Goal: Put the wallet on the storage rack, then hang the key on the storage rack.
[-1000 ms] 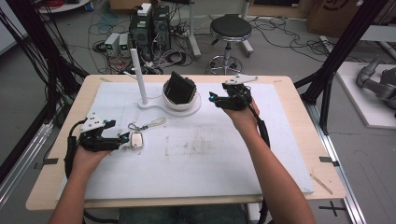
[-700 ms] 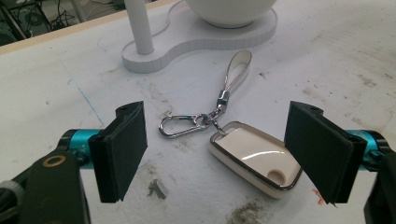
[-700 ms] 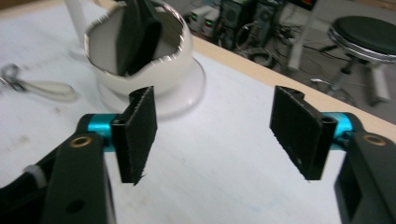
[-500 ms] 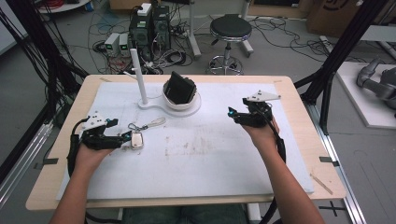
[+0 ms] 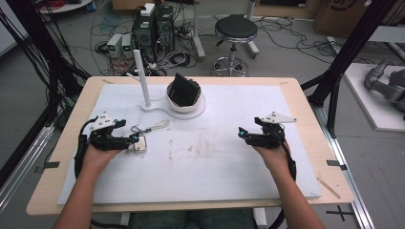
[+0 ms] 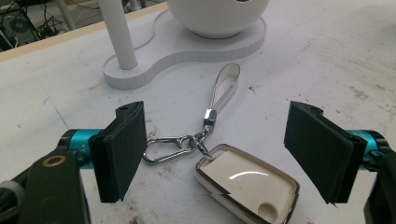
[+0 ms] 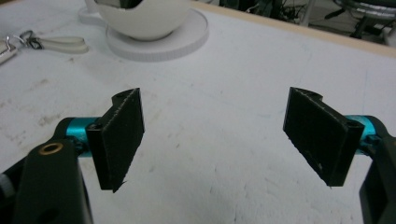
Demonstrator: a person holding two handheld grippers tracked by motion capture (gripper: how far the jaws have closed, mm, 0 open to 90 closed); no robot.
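A white key fob lies flat on the white mat, joined by a silver carabiner to a white strap loop. My left gripper stands open with its jaws on either side of the fob's upper end, touching nothing. In the high view the left gripper sits at the table's left with the fob at its tips. My right gripper rests at the right, open, over bare mat. The right gripper has nothing between its jaws.
A white stand with an upright post and a bowl holding a black object sits at the back middle. The bowl is far ahead of the right gripper. The mat covers most of the wooden table.
My right gripper has moved from beside the bowl to the right and back toward the person, staying open. The left gripper and the key fob have not moved.
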